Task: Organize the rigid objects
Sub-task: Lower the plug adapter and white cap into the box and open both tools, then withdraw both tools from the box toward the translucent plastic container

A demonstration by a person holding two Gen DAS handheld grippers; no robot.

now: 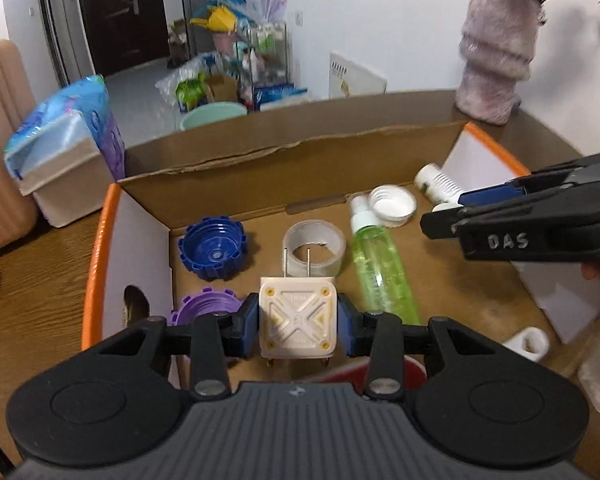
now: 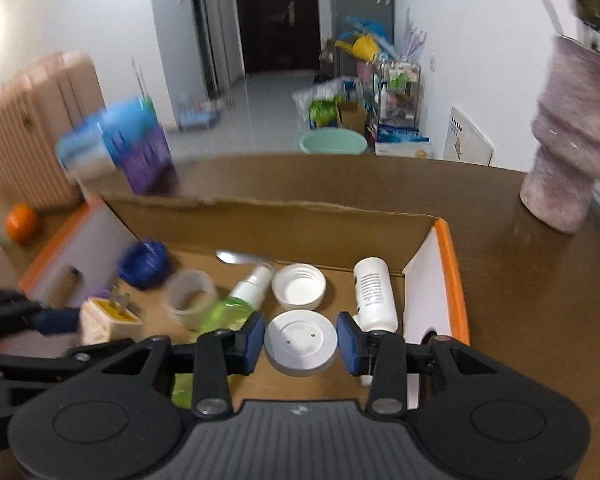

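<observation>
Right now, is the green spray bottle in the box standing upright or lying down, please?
Lying down: the green spray bottle rests lengthwise on the cardboard box floor, white nozzle pointing toward the back wall.

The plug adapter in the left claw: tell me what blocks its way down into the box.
The plug adapter hangs over the cardboard box. Below and just ahead lie a tape roll, a purple cap and a green spray bottle; little bare floor shows underneath.

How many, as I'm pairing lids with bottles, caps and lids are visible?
4: a blue ridged plastic cap and a purple ridged cap at the cardboard box's left, a white screw cap at the back, a flat white round lid in the right tongs. Others may be hidden.
</observation>
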